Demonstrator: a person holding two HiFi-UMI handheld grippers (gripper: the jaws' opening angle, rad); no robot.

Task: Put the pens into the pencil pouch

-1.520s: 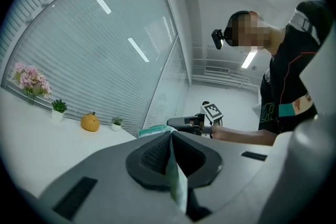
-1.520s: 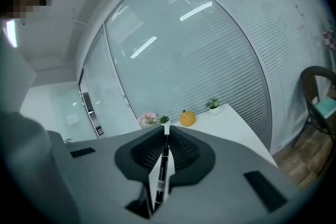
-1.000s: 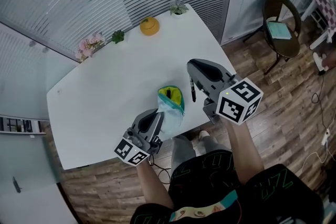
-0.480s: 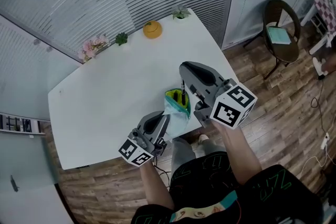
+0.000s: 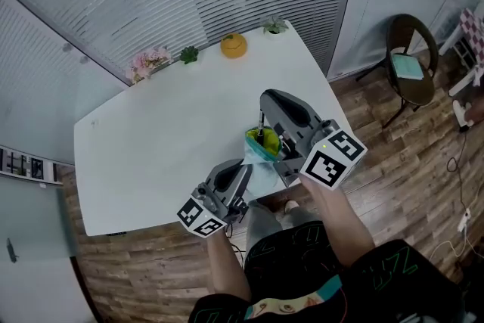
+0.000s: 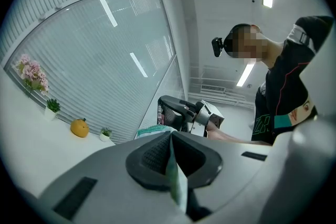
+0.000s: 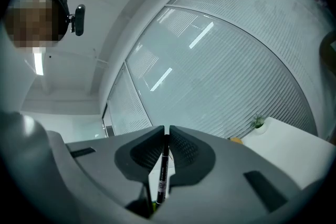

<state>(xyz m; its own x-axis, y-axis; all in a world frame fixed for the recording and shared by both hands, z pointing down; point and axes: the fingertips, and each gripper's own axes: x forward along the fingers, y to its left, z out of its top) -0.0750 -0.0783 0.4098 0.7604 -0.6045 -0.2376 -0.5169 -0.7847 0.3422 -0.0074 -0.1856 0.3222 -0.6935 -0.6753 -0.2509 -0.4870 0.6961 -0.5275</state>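
A teal pencil pouch (image 5: 261, 149) with a yellow-green lining is held up off the white table (image 5: 151, 155), mouth upward. My left gripper (image 5: 243, 169) is shut on the pouch's lower edge; that edge (image 6: 173, 176) shows as a thin teal sheet pinched between its pads. My right gripper (image 5: 262, 116) is shut on a black pen (image 7: 163, 168) that hangs upright with its lower end (image 5: 261, 134) at the pouch mouth. In the left gripper view the pouch top (image 6: 151, 130) and the right gripper (image 6: 160, 112) with the pen sit straight ahead.
At the table's far edge stand an orange ornament (image 5: 234, 45), a small green plant (image 5: 274, 25), another green plant (image 5: 188, 54) and pink flowers (image 5: 150, 60). A brown chair (image 5: 410, 49) stands on the wood floor at the right. Ribbed glass walls lie behind the table.
My right gripper has carried the pen leftward from beside the pouch to over its mouth, where the tip now dips in. The left gripper kept its hold on the pouch.
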